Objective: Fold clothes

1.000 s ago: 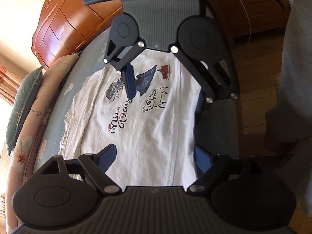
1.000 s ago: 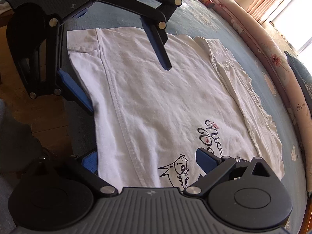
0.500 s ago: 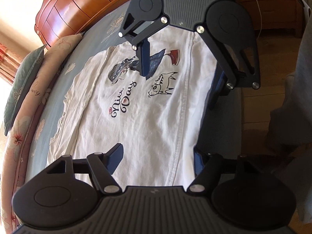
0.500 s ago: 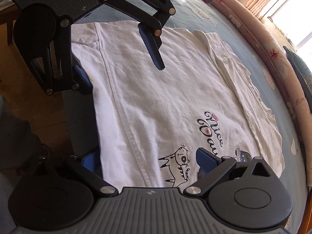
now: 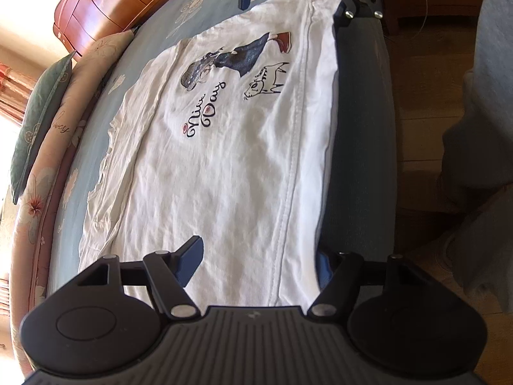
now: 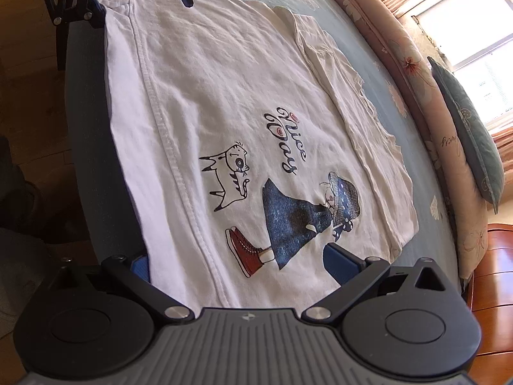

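You held both grippers tilted steeply down over the shirt (image 5: 243, 166), one at each end of its near long edge, where it lay on the bed (image 5: 359, 147). Your left gripper (image 5: 259, 256) straddled that edge: one blue finger (image 5: 189, 253) sat over the white cloth, the other at the bed's dark side below the edge. Its jaws were closing, the shirt's edge between them, and the fingers stood apart, not pressing the cloth. Your right gripper (image 6: 237, 266) stood the same way at the other end, one finger (image 6: 340, 263) by the printed figure, the other off the shirt's edge; its jaws were apart with cloth between them, and no pinch showed.

The shirt lay flat and face up along the bed's near side. It was white, with a stitched seam running down its near side. The print showed a girl in a blue dress, hat and red shoe, a line-drawn cat and the words "Nice Day". The shirt's far edge was rumpled. Beyond the shirt, pillows (image 6: 413, 73) lined the bed's far side.
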Available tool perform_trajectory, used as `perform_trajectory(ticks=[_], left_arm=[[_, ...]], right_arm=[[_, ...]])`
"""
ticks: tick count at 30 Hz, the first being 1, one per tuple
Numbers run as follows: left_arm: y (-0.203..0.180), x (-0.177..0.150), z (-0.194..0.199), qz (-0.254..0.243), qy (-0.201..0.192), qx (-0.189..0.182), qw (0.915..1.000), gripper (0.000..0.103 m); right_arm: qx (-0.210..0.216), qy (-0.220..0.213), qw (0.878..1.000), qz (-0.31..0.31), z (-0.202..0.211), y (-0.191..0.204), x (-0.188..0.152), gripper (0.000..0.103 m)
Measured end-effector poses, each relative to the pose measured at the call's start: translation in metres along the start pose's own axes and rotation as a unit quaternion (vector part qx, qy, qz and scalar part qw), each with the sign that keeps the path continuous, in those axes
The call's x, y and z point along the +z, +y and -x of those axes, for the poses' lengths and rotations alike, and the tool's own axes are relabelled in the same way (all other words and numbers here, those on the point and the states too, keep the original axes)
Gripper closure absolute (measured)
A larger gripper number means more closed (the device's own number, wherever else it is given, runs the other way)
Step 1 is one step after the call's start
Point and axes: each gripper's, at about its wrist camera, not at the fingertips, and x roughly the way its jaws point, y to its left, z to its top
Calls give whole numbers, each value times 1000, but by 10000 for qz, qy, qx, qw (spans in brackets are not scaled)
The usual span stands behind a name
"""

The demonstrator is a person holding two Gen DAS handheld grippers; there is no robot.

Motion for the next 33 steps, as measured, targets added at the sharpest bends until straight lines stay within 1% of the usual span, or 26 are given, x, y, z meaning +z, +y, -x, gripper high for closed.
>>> perform_trajectory(ticks=[2, 3, 4, 5, 6, 7, 8, 9, 10, 11, 12, 13, 19, 22, 25, 29, 33], left_arm=[[-3, -1, 1, -141, 19, -37, 9999, 48], [-5, -2, 2, -226, 14, -55, 9997, 50], [-7, -2, 3, -311, 10, -80, 9995, 57], [-10, -1, 3, -388, 12, -127, 9992, 66], [-12, 0, 3, -447, 21, -193, 9988, 71], [-15, 1, 3, -504, 35, -260, 9984, 82], [-17, 1, 4, -577, 47, -309, 9978, 91], [-20, 1, 4, -645, 59, -347, 9973, 95], [-21, 1, 4, -690, 71, -379, 9969, 99], [-21, 2, 4, -662, 88, -401, 9970, 99], [-19, 3, 3, -602, 111, -432, 9972, 99], [-16, 4, 3, -542, 135, -462, 9974, 99], [2, 7, 6, -242, 167, -528, 9982, 100], [16, 10, 7, -6, 216, -528, 9984, 100], [34, 14, 5, 230, 240, -482, 9983, 100], [63, 15, 0, 667, 268, -571, 9958, 100], [88, 13, -5, 882, 136, -585, 9943, 100]], right_arm=[[8, 22, 9999, 138, 2, 0, -4, 4], [23, 31, 9998, 215, 4, 1, -5, 7], [45, 31, 9996, 279, 5, 1, -6, 10], [118, 30, 9992, 370, 8, 3, -8, 17], [187, 28, 9988, 452, 10, 4, -8, 24], [254, 25, 9983, 532, 11, 6, -9, 29], [407, 56, 9973, 615, 13, 8, -7, 42], [515, 96, 9965, 658, 14, 9, -6, 55], [634, 146, 9956, 680, 15, 10, -4, 63], [839, 224, 9940, 668, 15, 11, -2, 82], [966, 294, 9928, 639, 15, 12, -1, 95], [1040, 365, 9920, 612, 14, 13, 1, 98], [1156, 545, 9916, 199, 15, -3, 9, 100], [1111, 558, 9922, 59, 19, -16, 15, 100], [997, 577, 9933, -23, 21, -29, 21, 100], [851, 648, 9942, -92, 18, -48, 29, 100], [683, 756, 9947, -140, 12, -64, 38, 100]])
